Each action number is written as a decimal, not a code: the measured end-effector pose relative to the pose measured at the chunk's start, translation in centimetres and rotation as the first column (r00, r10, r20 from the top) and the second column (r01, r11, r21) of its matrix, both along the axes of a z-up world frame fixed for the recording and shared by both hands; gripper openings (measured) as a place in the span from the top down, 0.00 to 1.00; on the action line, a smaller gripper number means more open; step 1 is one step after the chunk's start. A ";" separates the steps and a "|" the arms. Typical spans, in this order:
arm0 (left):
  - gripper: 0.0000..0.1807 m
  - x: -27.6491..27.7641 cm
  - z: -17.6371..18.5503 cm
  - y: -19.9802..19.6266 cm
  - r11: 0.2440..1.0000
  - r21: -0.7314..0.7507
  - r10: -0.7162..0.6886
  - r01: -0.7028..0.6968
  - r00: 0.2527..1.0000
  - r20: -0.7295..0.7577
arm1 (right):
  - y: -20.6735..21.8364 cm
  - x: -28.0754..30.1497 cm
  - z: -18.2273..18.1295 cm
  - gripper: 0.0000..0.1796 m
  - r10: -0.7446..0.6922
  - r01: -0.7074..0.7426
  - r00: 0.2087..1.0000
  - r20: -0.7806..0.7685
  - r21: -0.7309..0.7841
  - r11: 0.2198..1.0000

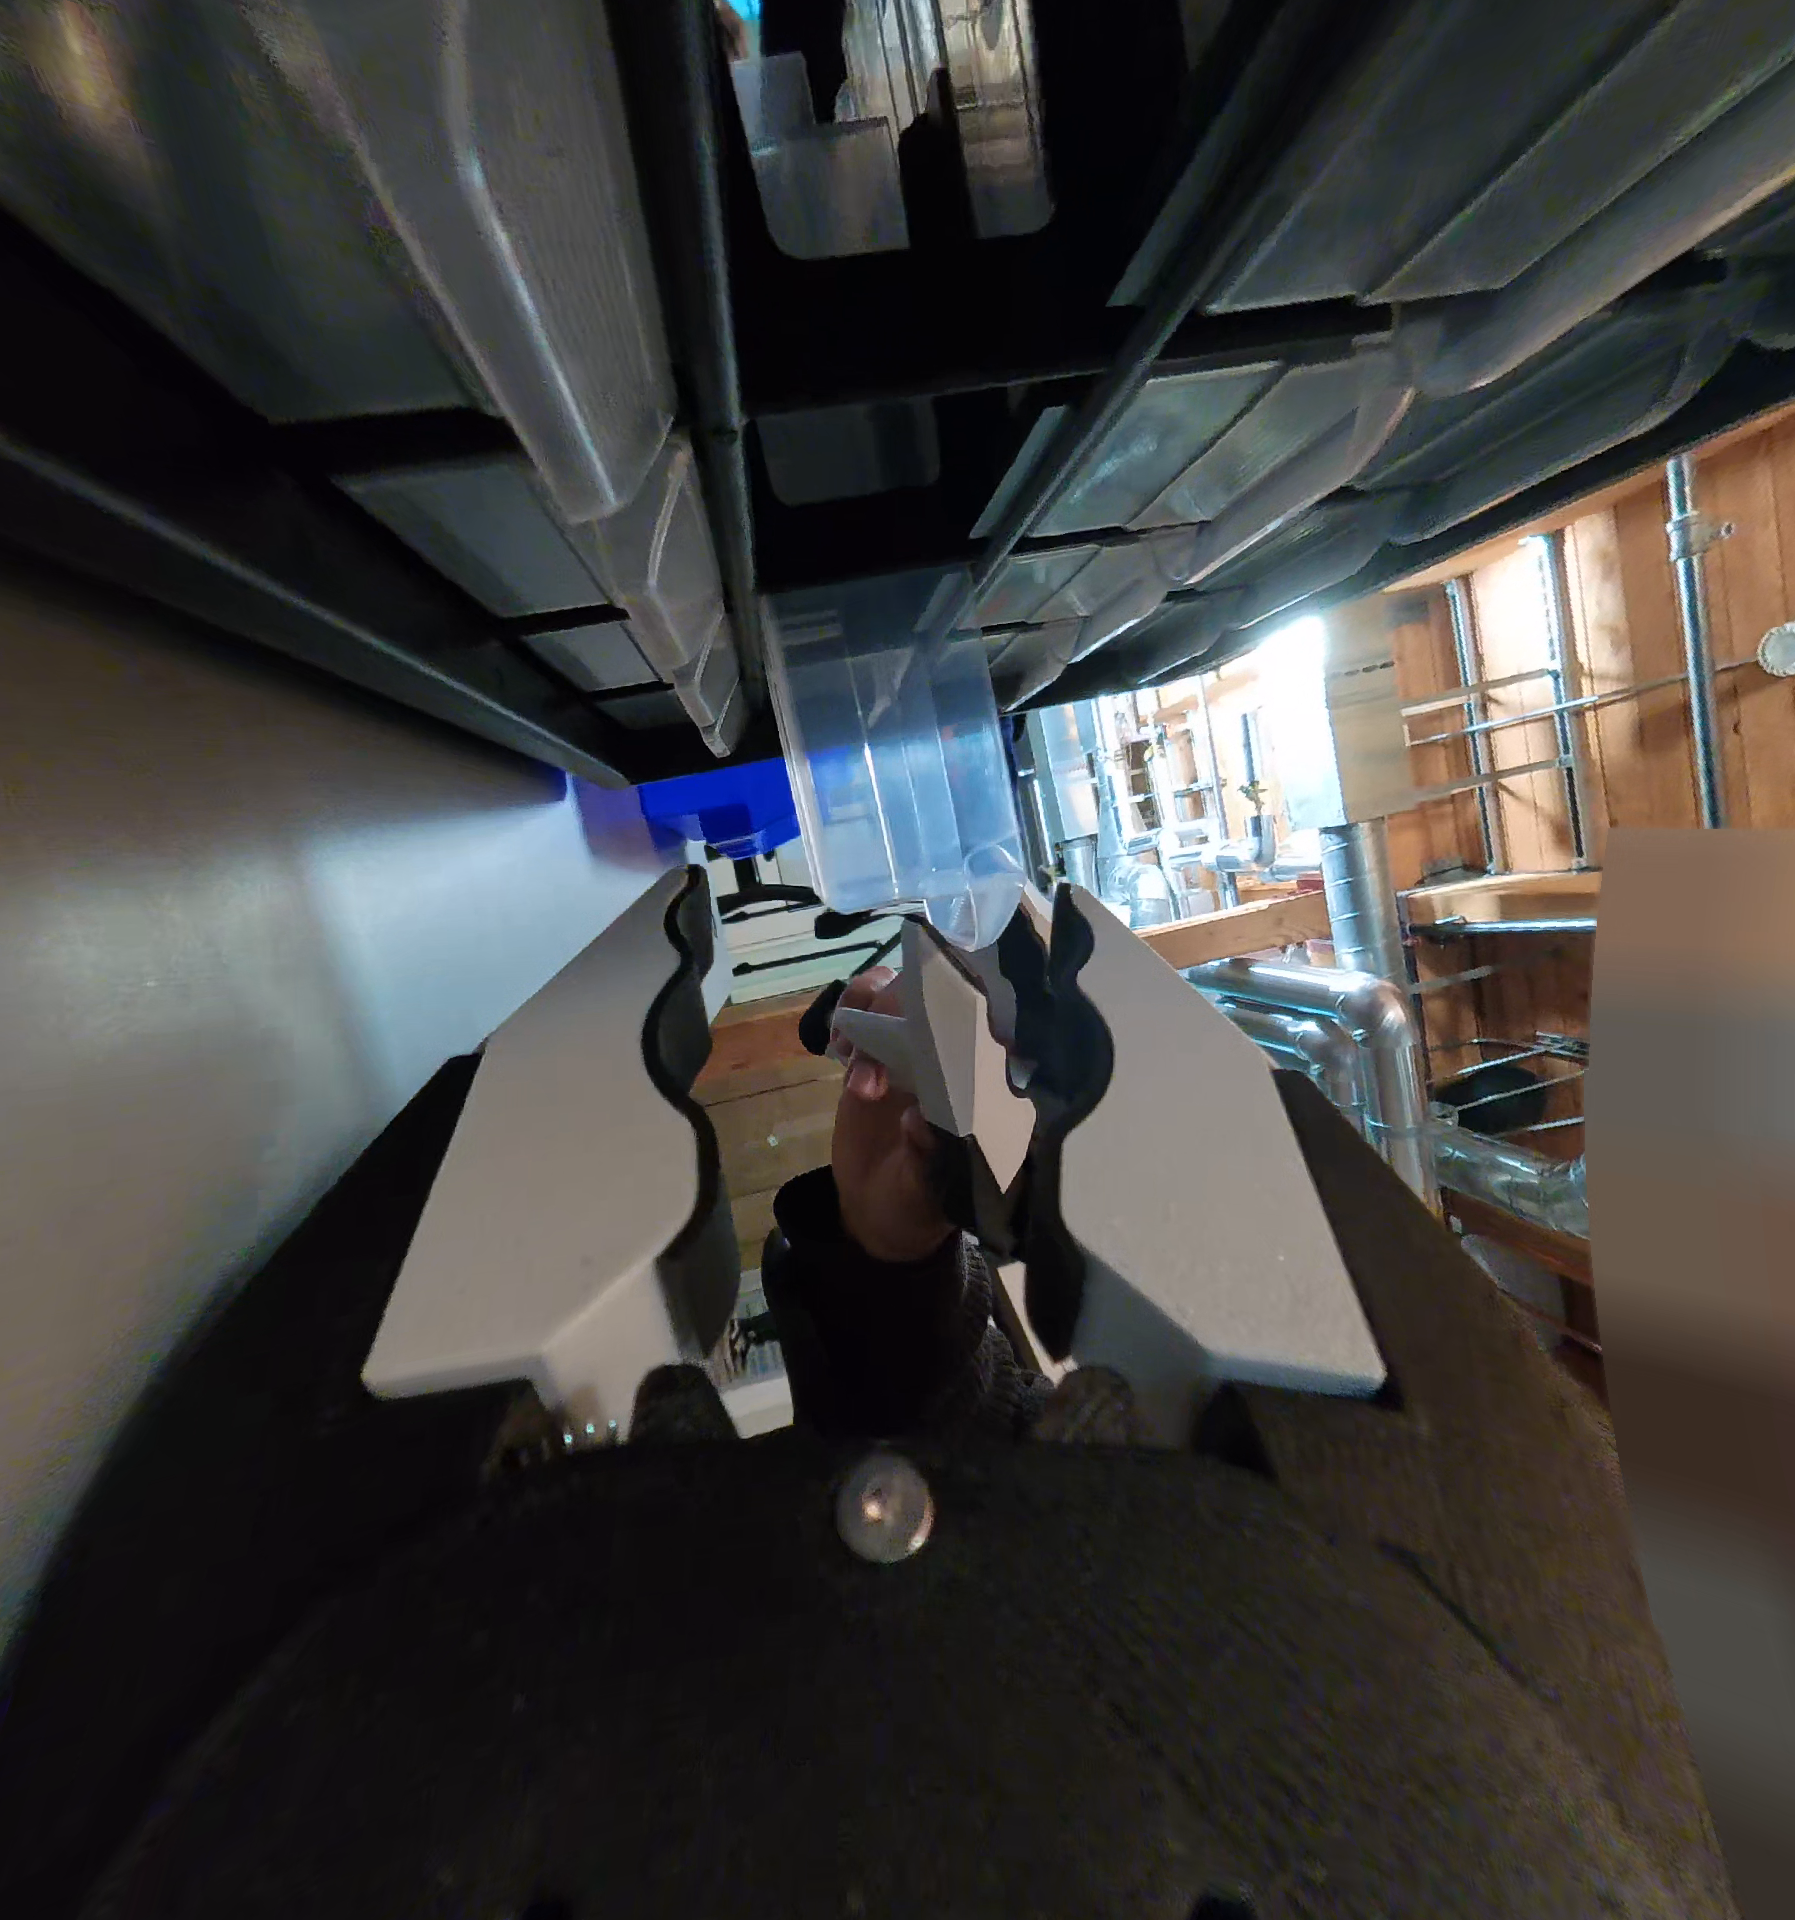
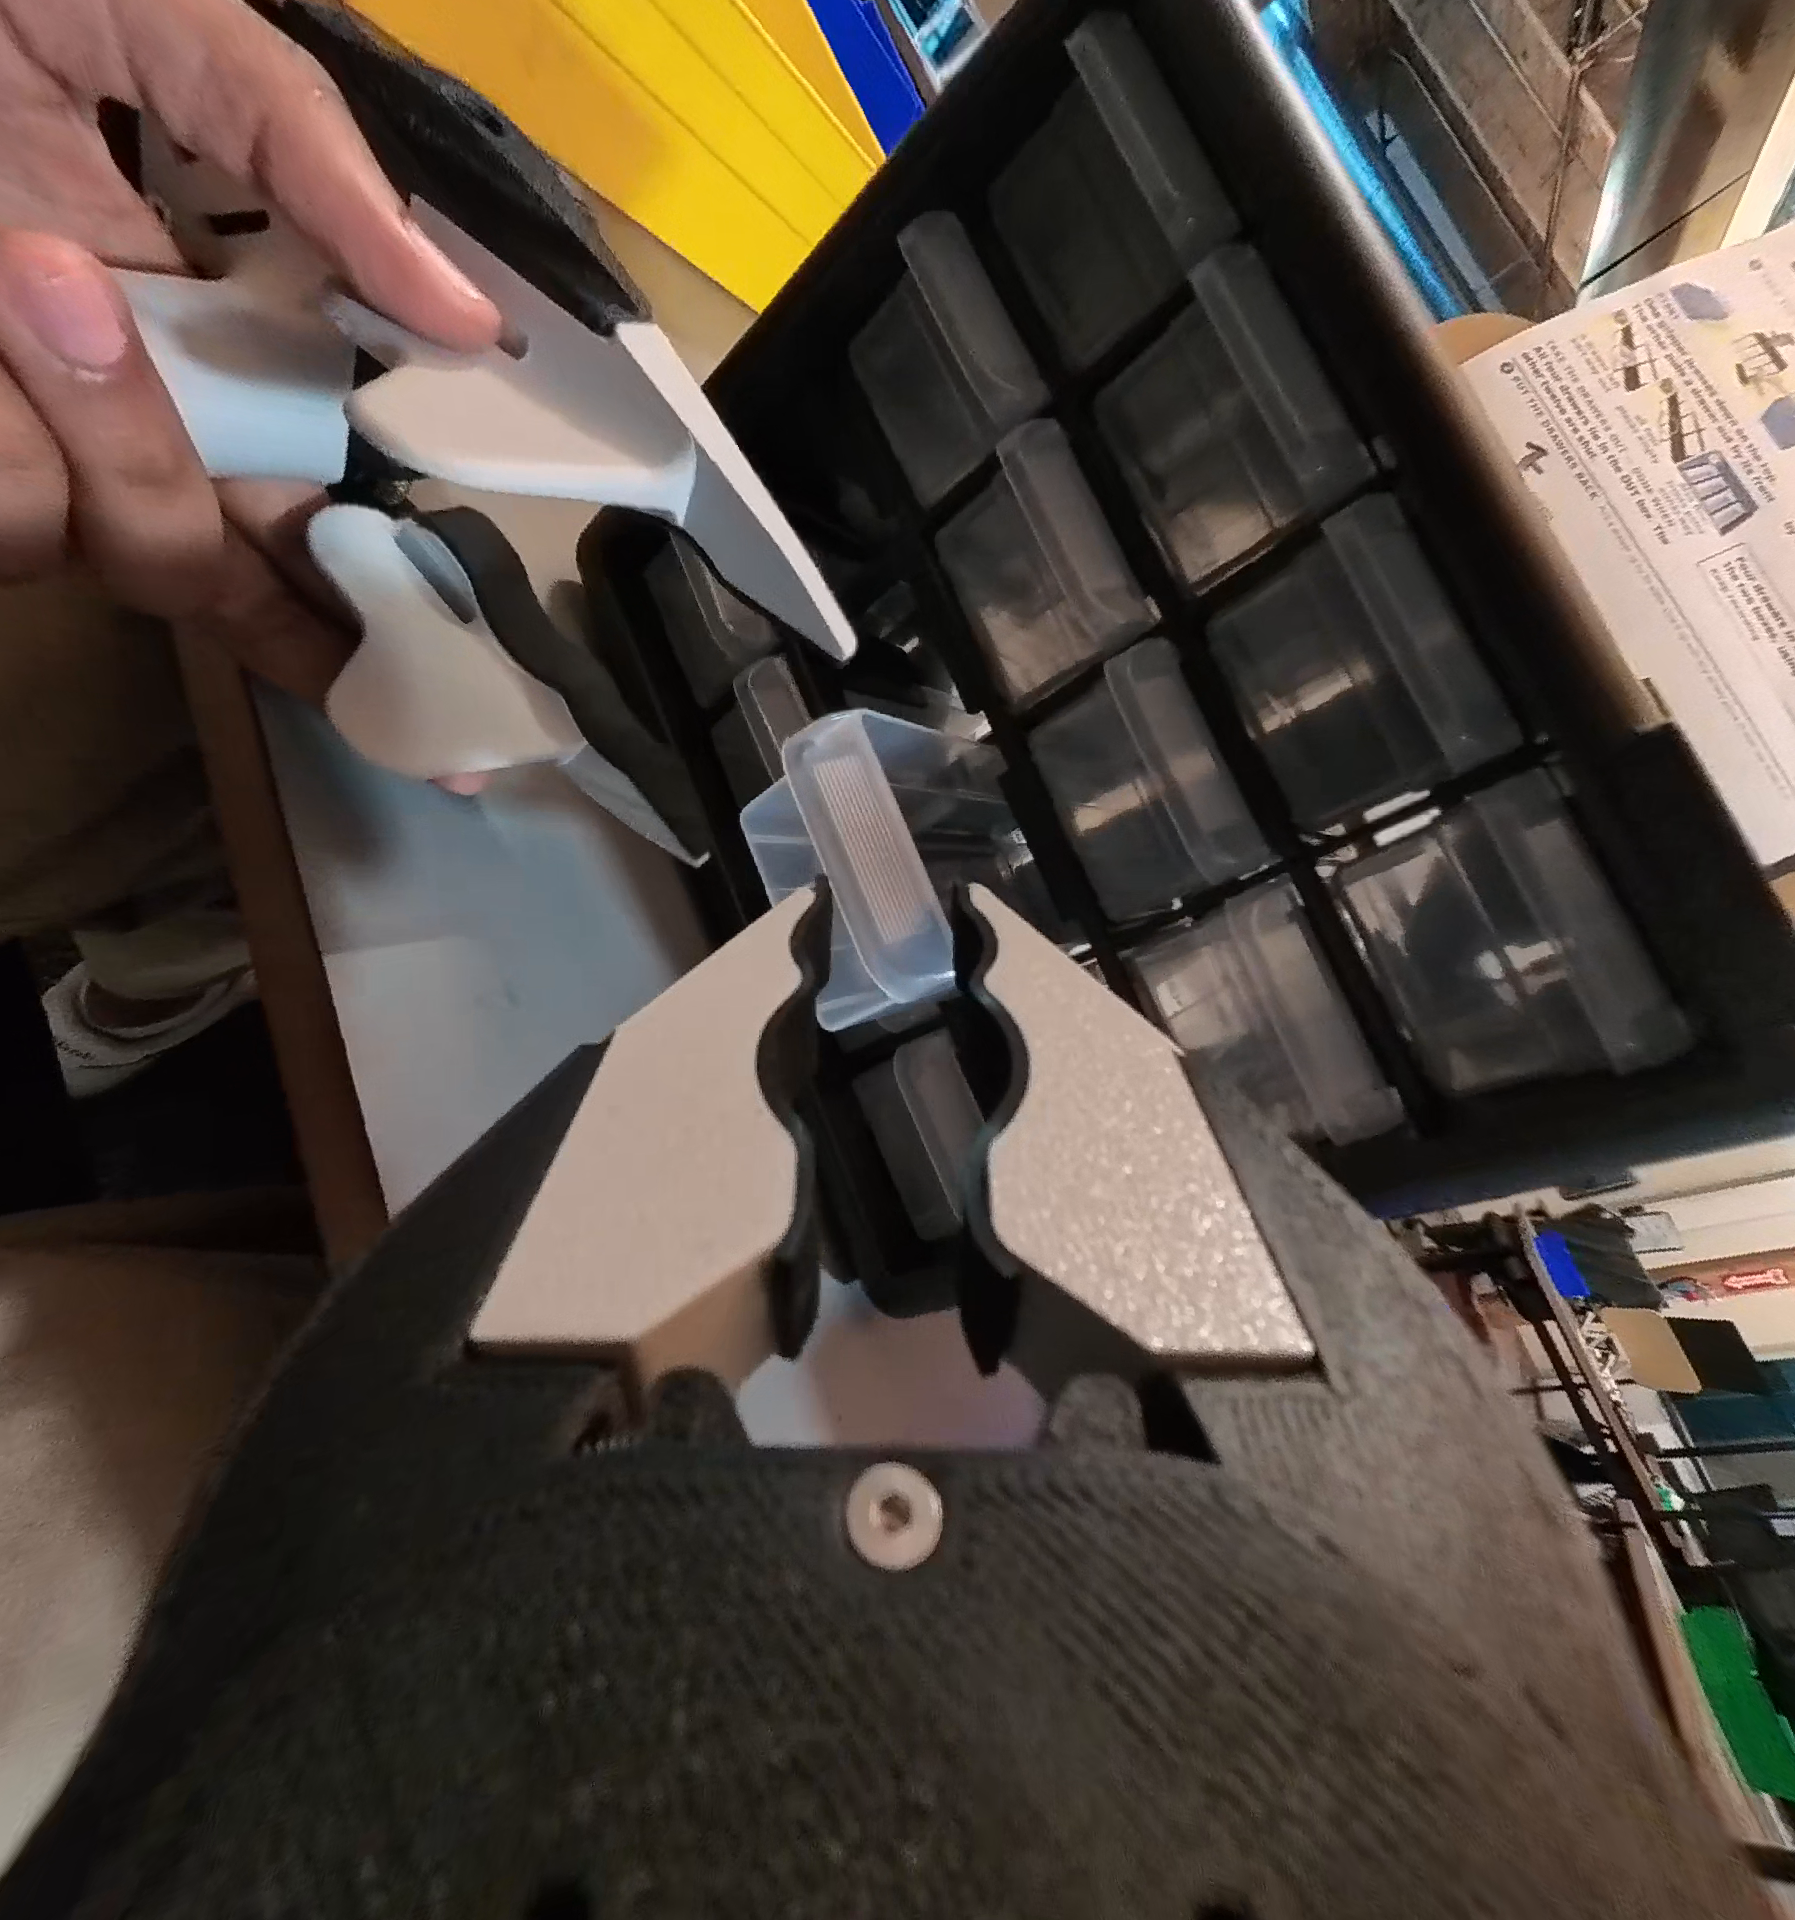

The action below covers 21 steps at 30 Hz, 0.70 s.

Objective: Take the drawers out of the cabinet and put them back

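A black cabinet (image 2: 1444, 499) holds several smoky clear drawers. One clear drawer (image 2: 851, 831) in the left column sticks partly out of its slot. My right gripper (image 2: 893, 899) is shut on this drawer's ribbed front handle. My left gripper (image 2: 768, 753), held by a hand (image 2: 93, 364), is open and empty, just left of the drawer's side. In the left wrist view, my left gripper (image 1: 872, 894) looks along the cabinet front (image 1: 727, 416), its jaws wide apart below the pulled-out drawer (image 1: 893, 769). The right gripper (image 1: 966, 997) grips the drawer's end there.
The cabinet stands on a white tabletop (image 2: 436, 935) with a wooden edge. A printed instruction sheet (image 2: 1651, 468) leans behind the cabinet. A yellow board (image 2: 664, 104) and a blue bin (image 1: 706, 810) lie beyond. Metal ducts (image 1: 1340, 1018) and wooden shelving fill the background.
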<state>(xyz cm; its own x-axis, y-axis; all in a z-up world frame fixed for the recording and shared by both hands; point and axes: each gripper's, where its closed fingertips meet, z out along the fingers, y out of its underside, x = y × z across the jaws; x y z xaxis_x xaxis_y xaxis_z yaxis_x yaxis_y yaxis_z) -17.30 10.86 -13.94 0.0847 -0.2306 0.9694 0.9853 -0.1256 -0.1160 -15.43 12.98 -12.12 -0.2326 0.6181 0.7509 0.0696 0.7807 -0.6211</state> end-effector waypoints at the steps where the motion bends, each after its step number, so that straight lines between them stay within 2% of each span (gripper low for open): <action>1: 0.65 0.1 0.0 0.0 1.000 0.005 -0.005 0.005 1.000 0.000 | 0.0 0.0 0.0 0.88 -0.004 0.004 1.000 -0.002 0.012 1.000; 6: 0.65 0.3 0.0 0.1 1.000 0.003 -0.011 0.011 0.999 -0.046 | 0.2 -0.3 0.1 0.84 -0.041 0.043 0.999 -0.024 0.094 0.995; 10: 0.65 0.5 -0.1 0.1 1.000 0.003 -0.011 0.011 0.999 -0.051 | 1.0 -0.4 0.3 0.81 -0.137 0.152 0.988 -0.071 0.313 0.937; 14: 0.65 0.6 0.0 0.1 1.000 0.005 -0.008 0.008 0.999 -0.051 | 0.1 -0.5 -0.1 0.90 -0.133 0.166 0.986 -0.105 0.459 0.873; 17: 0.65 0.6 0.0 0.0 1.000 0.009 -0.008 0.008 0.999 -0.048 | 0.0 -0.5 -0.3 0.92 -0.133 0.168 0.985 -0.107 0.461 0.871; 21: 0.65 0.4 0.2 -0.2 1.000 0.025 -0.007 0.008 0.999 -0.043 | -0.2 -0.1 0.1 0.92 -0.121 0.151 0.988 -0.099 0.395 0.906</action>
<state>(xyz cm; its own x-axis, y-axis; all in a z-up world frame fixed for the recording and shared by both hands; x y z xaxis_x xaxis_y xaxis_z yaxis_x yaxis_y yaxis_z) -16.86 10.69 -13.70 0.1246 -0.2559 0.9586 0.9783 -0.1292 -0.1617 -15.56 12.80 -12.04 -0.1056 0.2842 0.9529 0.1605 0.9506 -0.2657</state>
